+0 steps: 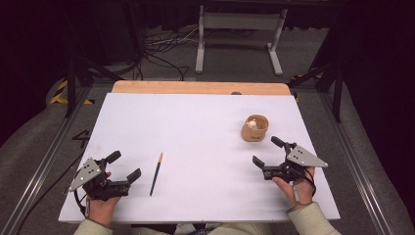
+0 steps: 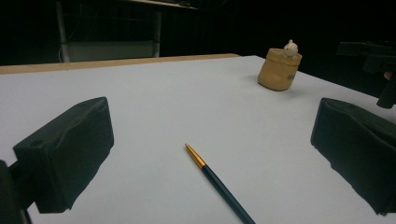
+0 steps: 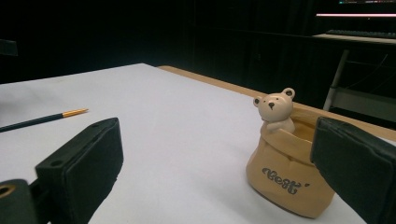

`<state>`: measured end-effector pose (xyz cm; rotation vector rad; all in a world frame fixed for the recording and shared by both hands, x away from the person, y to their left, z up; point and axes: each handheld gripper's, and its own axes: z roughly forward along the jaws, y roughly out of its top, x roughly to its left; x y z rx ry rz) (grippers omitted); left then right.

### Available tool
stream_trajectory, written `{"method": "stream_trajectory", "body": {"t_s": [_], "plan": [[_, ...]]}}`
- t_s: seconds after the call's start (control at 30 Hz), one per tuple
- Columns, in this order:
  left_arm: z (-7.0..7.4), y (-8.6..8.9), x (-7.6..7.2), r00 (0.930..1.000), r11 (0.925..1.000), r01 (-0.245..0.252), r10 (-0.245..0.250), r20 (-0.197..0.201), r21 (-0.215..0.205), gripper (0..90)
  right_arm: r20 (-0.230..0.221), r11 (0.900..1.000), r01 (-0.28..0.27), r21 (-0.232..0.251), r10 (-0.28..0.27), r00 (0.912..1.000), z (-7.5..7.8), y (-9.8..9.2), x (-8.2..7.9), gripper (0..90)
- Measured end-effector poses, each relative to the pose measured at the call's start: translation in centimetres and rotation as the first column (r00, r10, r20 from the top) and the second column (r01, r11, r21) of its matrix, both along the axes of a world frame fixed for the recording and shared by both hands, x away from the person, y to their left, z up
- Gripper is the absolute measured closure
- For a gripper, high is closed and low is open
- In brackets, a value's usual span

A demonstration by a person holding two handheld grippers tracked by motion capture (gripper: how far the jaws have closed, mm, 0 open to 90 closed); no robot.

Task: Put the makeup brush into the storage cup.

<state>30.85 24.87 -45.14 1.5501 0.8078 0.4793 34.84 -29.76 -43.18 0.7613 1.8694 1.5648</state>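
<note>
A dark pen with a gold tip (image 1: 156,173) lies on the white table (image 1: 195,127), just right of my left gripper (image 1: 124,166). That gripper rests near the front left edge, open and holding nothing; in its own view the pen (image 2: 219,184) lies between and ahead of the jaws. A tan sack-shaped pot with a small bear figure (image 1: 254,128) stands at the right. My right gripper (image 1: 266,151) sits just in front of it, open and holding nothing. In the right gripper view the pot (image 3: 289,172) stands close ahead, partly behind the right jaw, and the pen (image 3: 44,119) lies far left.
A wooden strip (image 1: 200,87) runs along the table's far edge. Beyond it stand a metal frame (image 1: 240,34) and cables on the floor (image 1: 161,49). Metal rails (image 1: 49,161) flank the table on both sides.
</note>
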Motion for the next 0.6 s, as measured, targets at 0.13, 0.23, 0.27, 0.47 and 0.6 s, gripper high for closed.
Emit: {"method": "stream_trajectory", "body": {"t_s": [0.13,0.23,0.27,0.47,0.6], "plan": [[0.1,0.0,-0.2,1.0000,1.0000,-0.002,0.002,0.006,-0.002,0.0,0.005,1.000,0.000,0.003,0.000,1.0000,0.1,0.0,0.0,2.7],[0.2,-0.1,-0.2,1.0000,1.0000,0.000,0.000,0.006,-0.003,0.1,0.002,1.000,-0.001,0.003,0.001,1.0000,0.1,0.0,0.0,2.7],[0.2,-0.1,-0.2,1.0000,1.0000,0.000,0.000,0.005,-0.003,0.0,0.004,1.000,-0.001,0.003,0.001,1.0000,0.1,0.0,0.0,2.7],[0.7,0.2,-0.5,0.9996,0.9999,-0.003,0.004,0.028,-0.013,0.1,0.008,1.000,0.001,0.005,-0.001,1.0000,0.1,-0.1,0.0,2.6],[1.0,0.0,-0.7,0.9993,0.9999,0.001,-0.001,0.038,-0.010,0.1,0.009,1.000,0.003,0.003,-0.003,1.0000,0.1,0.0,0.0,1.7]]}}
